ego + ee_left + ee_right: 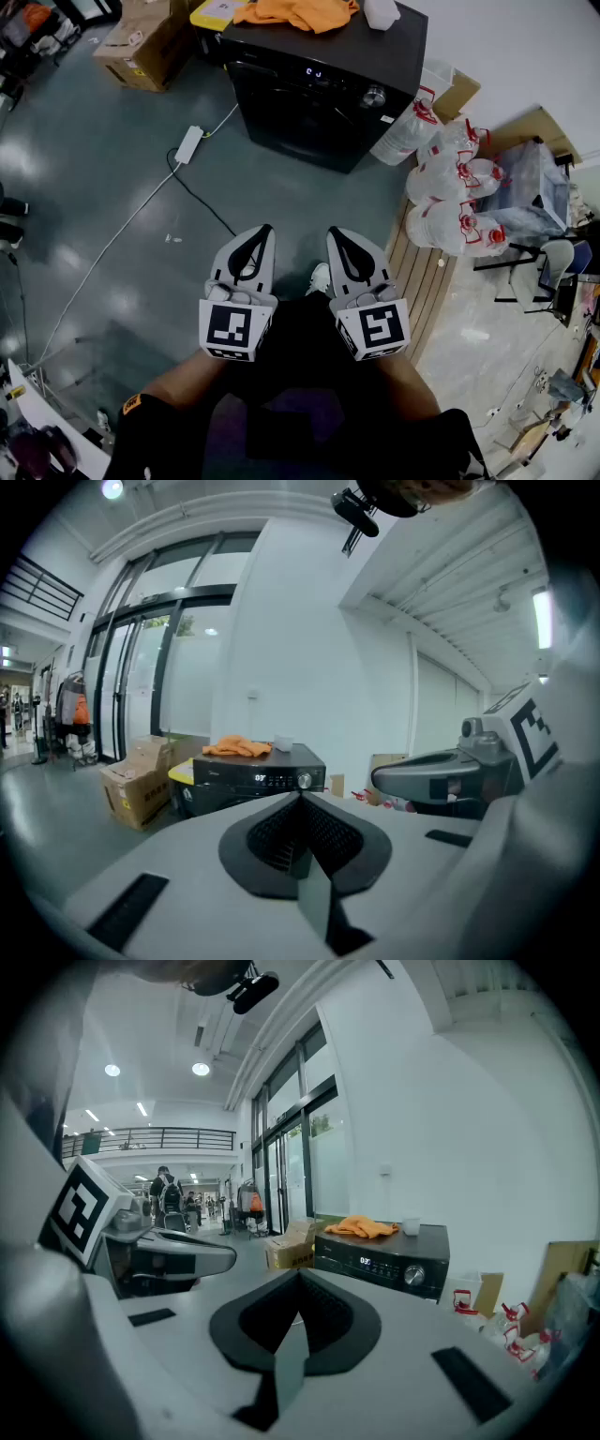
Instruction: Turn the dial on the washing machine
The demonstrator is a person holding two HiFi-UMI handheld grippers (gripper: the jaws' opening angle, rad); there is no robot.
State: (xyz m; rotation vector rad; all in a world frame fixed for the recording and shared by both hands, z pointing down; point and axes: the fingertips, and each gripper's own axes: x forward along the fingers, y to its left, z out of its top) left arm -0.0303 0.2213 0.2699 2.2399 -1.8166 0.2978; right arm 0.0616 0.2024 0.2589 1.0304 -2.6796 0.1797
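A black washing machine (323,89) stands across the floor ahead, with a lit display and a silver dial (373,97) at the right of its front panel. The dial (304,781) shows in the left gripper view, and the dial (414,1277) also shows in the right gripper view. My left gripper (266,231) and right gripper (335,233) are held side by side near my body, well short of the machine. Both are shut with nothing between the jaws.
An orange cloth (298,13) and a white cup (380,12) lie on the machine's top. Cardboard boxes (145,42) stand to its left. Several clear plastic jugs (452,187) sit at its right by a wooden pallet (424,277). A white power strip (188,144) and cables cross the floor.
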